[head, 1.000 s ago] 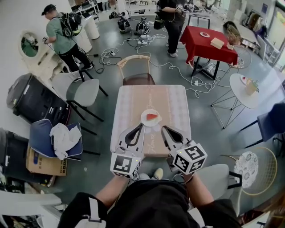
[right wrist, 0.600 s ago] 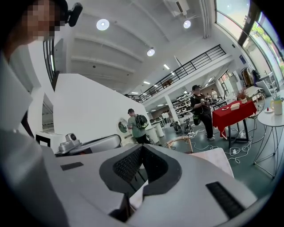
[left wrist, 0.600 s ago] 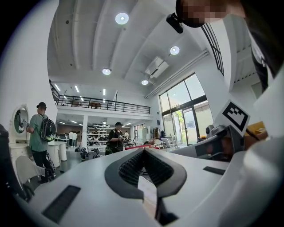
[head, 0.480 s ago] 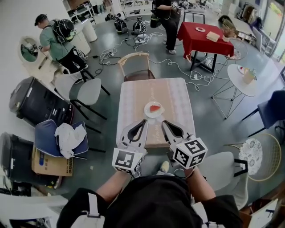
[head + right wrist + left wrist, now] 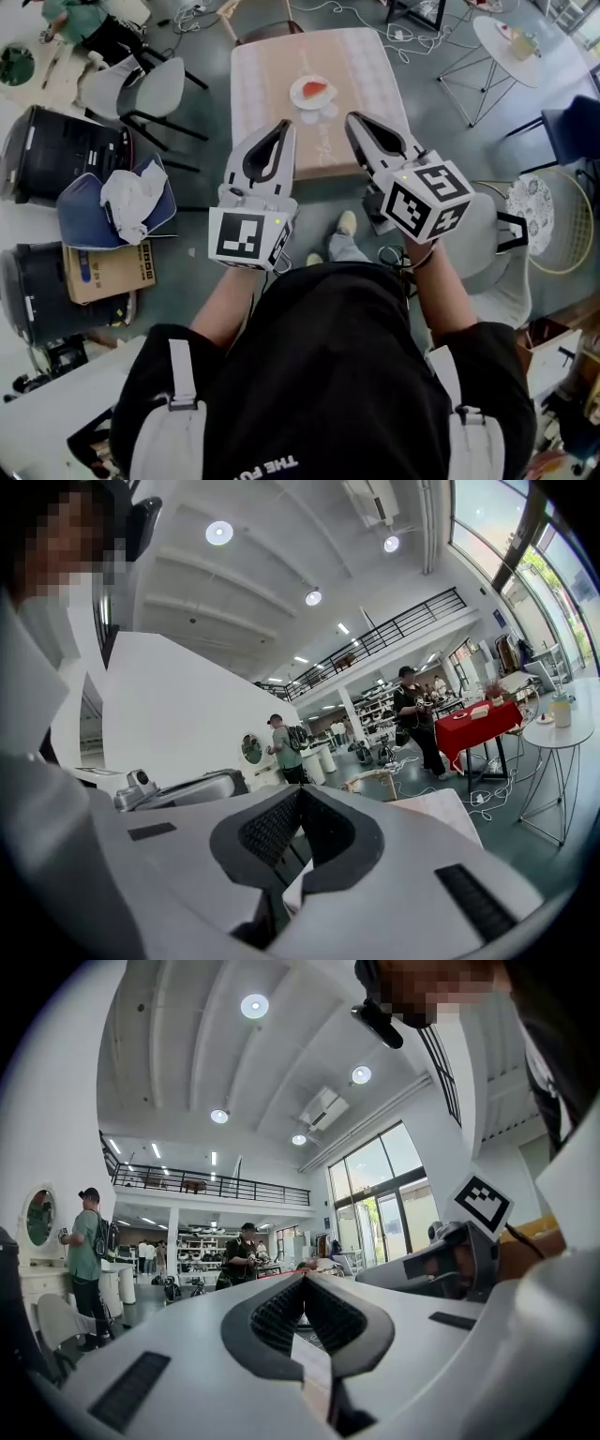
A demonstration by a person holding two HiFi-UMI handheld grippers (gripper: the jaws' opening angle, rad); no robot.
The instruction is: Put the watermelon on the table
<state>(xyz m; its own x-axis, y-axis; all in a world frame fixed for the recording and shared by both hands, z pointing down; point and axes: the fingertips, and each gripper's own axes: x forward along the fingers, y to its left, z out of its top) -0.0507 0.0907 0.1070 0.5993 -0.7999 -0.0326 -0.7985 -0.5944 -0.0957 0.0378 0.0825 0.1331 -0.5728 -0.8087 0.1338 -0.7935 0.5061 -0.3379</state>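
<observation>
- The red wedge of watermelon (image 5: 319,89) lies on a small round white plate (image 5: 305,97) at the middle of the rectangular table (image 5: 272,66), whose top is covered by a pale pink, finely patterned cloth.
- The left gripper (image 5: 283,124), a smooth grey plastic shell with a square-marker cube at its back, points toward the table. In the left gripper view its ribbed black pads (image 5: 277,1312) meet at the tips, pressed together on nothing.
- The right gripper (image 5: 352,117) is just to its right, its jaws likewise pressed together and empty.
- Both are on the near side of the plate, well apart from it.
- Left of the table stand a grey shell-seat chair (image 5: 150,89), a black hard case (image 5: 56,155) and a blue padded seat (image 5: 80,211) bearing a crumpled white cloth (image 5: 131,197).
- A brown cardboard box (image 5: 103,272) lies nearer.
</observation>
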